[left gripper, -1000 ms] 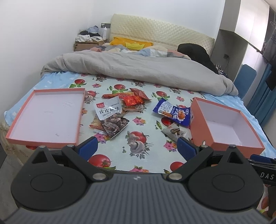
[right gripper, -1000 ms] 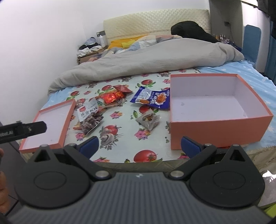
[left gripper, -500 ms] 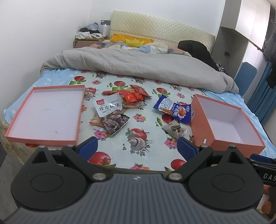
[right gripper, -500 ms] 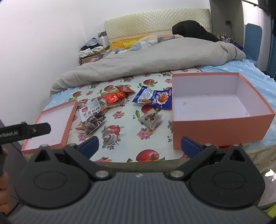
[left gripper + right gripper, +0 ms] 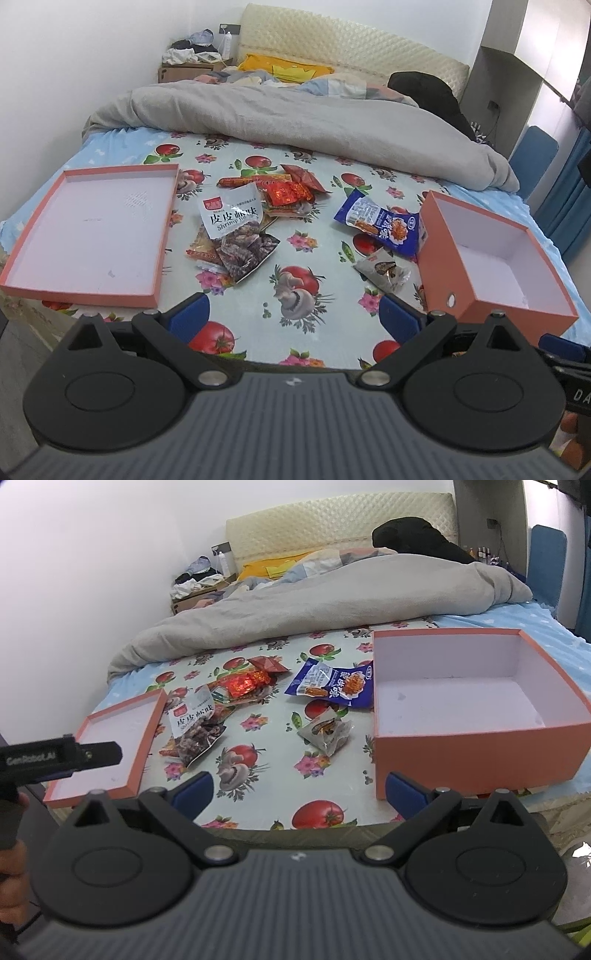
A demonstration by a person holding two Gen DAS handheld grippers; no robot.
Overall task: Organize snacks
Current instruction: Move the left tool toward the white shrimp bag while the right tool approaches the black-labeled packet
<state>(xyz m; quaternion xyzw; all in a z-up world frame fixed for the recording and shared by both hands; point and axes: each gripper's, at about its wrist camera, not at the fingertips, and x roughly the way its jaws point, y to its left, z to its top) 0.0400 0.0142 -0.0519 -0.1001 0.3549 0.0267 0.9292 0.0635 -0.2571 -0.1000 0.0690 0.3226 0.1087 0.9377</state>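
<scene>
Both tools hang short of the bed's near edge, the left gripper (image 5: 291,314) and the right gripper (image 5: 300,792) each with fingers spread wide and holding nothing, likely poised to start picking. The snacks lie loose on the fruit-print sheet (image 5: 295,332) between the shallow lid (image 5: 92,229) at left and the deep orange box (image 5: 480,716) at right: a shrimp packet (image 5: 236,236), red wrappers (image 5: 288,192), a blue bag (image 5: 380,227) touching the box wall, and a small grey pouch (image 5: 327,733) just beside it. The sheet's front strip lies bare, giving approach room
</scene>
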